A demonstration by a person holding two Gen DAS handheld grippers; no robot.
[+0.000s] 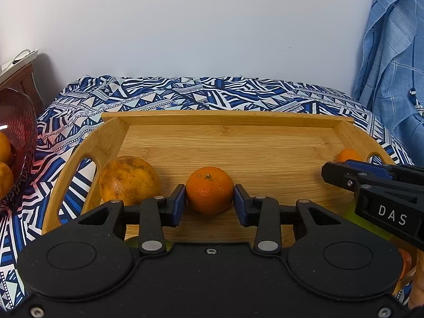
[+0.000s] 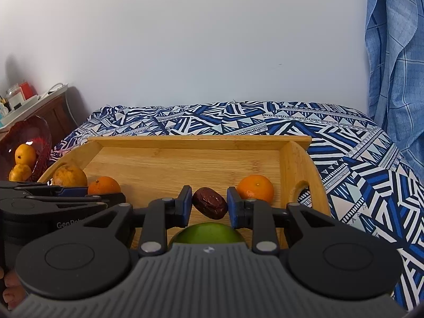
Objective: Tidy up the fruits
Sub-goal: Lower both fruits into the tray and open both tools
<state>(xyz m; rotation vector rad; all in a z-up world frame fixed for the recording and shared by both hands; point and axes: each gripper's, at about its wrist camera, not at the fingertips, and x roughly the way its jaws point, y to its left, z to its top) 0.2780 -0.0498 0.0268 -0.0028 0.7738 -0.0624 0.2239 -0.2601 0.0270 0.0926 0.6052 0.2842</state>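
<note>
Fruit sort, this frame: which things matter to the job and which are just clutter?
Part of the job:
- tangerine in left tool
- dried date in right tool
- big orange, second tangerine, green fruit
- wooden tray
- red bowl holding oranges

Lying about:
- patterned cloth
- blue curtain
- side cabinet with its clutter

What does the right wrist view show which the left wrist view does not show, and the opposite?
Only the right wrist view shows the dark date clamped in the right gripper and the green fruit below it. Only the left wrist view shows the left gripper closed on a mandarin. Both show the wooden tray, the large orange and the red bowl.
</note>
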